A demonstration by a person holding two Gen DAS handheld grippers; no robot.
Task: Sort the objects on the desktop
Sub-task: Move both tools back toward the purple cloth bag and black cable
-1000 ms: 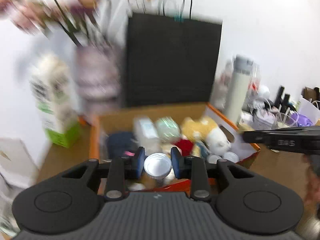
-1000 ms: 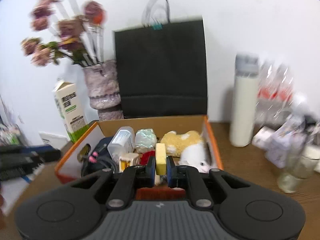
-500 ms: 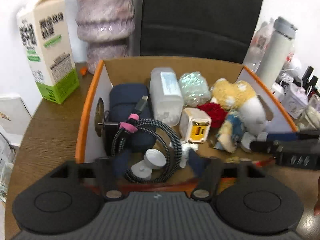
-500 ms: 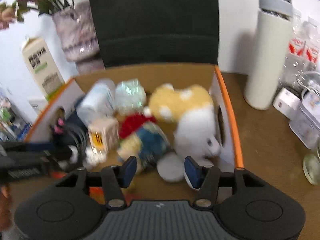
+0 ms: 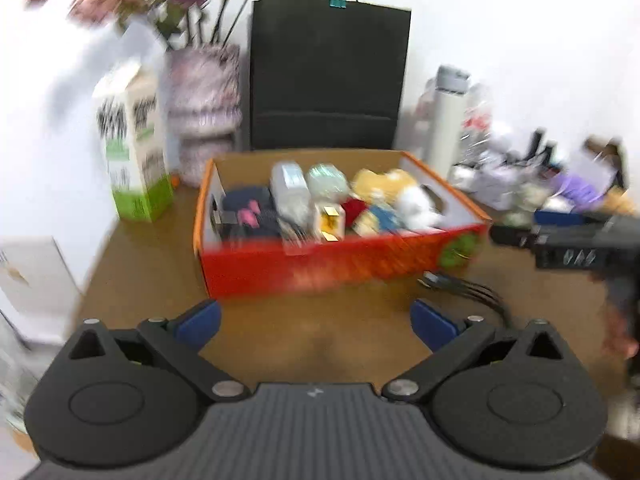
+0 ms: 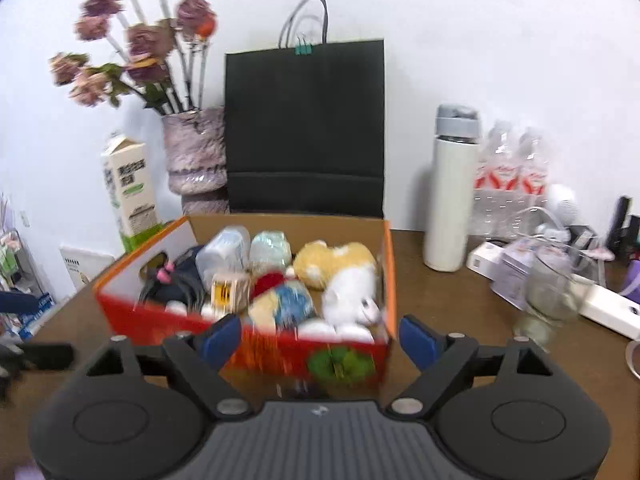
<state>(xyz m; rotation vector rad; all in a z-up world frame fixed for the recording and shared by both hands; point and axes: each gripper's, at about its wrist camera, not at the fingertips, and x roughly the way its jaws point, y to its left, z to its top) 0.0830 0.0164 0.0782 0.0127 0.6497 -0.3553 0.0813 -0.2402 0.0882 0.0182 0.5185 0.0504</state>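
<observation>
An orange cardboard box point(image 5: 340, 268) point(image 6: 248, 340) stands on the brown desk. It holds a yellow and white plush toy point(image 6: 340, 268), a white charger point(image 5: 332, 220), a dark pouch with a coiled cable point(image 5: 248, 212), a clear bottle point(image 6: 224, 252) and other small items. My left gripper point(image 5: 316, 324) is open and empty, above the desk in front of the box. My right gripper point(image 6: 320, 338) is open and empty, just before the box's front wall; its body also shows in the left wrist view point(image 5: 568, 240), right of the box.
Behind the box stand a black paper bag point(image 6: 304, 128), a flower vase point(image 6: 196, 152) and a milk carton point(image 6: 130, 192). A white flask point(image 6: 452, 192), water bottles point(image 6: 512, 176), a glass point(image 6: 552, 292) and small boxes fill the right side. A dark cable point(image 5: 464, 288) lies right of the box.
A second ago the left gripper held a white round lid and the right a yellow piece. Both opened over the box, dropped them in, and have pulled back to the box's front.
</observation>
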